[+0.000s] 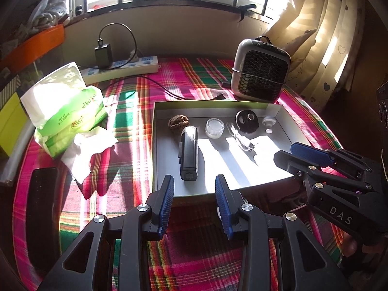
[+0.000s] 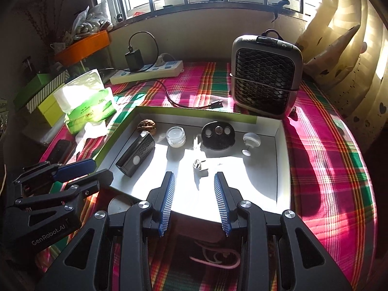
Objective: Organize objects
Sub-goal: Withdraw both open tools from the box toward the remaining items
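Observation:
A shallow white box [image 1: 242,181] [image 2: 282,169] lies on the plaid cloth. In it are a walnut [image 1: 178,122] [image 2: 146,124], a black oblong device [image 1: 189,154] [image 2: 135,155], a small glass jar [image 1: 214,127] [image 2: 175,136], a white cable piece [image 1: 242,140] [image 2: 200,160], a black disc with holes [image 1: 247,120] [image 2: 218,135] and a small white knob [image 1: 268,123] [image 2: 251,141]. My left gripper [image 1: 195,184] [image 2: 97,168] is open and empty at the box's near left edge. My right gripper [image 2: 194,181] [image 1: 291,152] is open and empty over the box's near edge.
A green tissue pack [image 1: 70,116] [image 2: 89,104] with a loose tissue [image 1: 89,152] lies at the left. A black flat case [image 1: 42,218] lies near left. A small fan [image 1: 259,72] [image 2: 265,75] stands behind the box. A power strip [image 1: 121,68] [image 2: 148,71] with a charger is at the back.

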